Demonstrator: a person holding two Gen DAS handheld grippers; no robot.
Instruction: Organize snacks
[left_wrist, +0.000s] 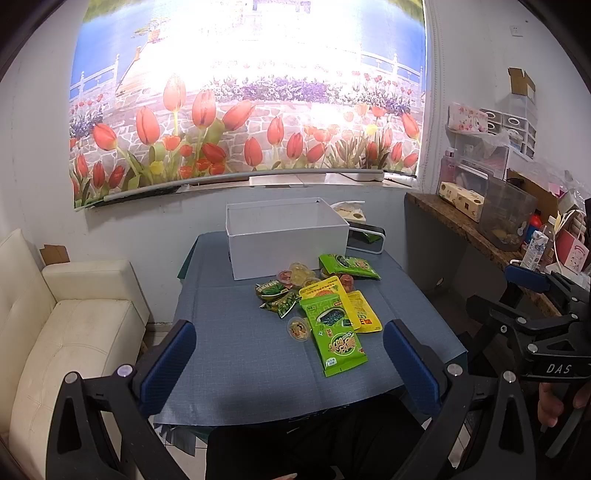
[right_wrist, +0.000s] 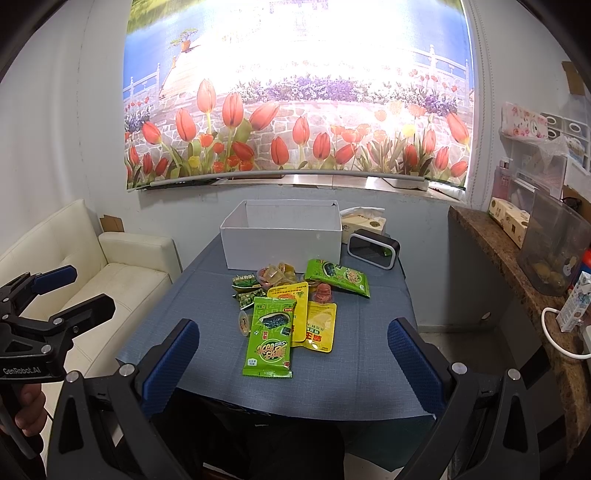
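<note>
Left gripper (left_wrist: 290, 363): blue-padded jaws spread wide, empty, above the table's near edge.
Snacks: green and yellow foil packets (right_wrist: 271, 338) and clear jelly cups (right_wrist: 244, 322) heaped mid-table (right_wrist: 369, 384).
Box: open white cardboard box (right_wrist: 282, 245) at the far edge.
Right gripper (right_wrist: 293, 363): spread wide, empty.

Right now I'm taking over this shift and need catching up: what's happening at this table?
A person holds a hand-held gripper in each hand, the left hand-held gripper and the right hand-held gripper, both open and empty above the near table edge. A pile of snack packets and jelly cups lies on the blue tablecloth. The white box behind looks empty; nothing is sorted yet.
</note>
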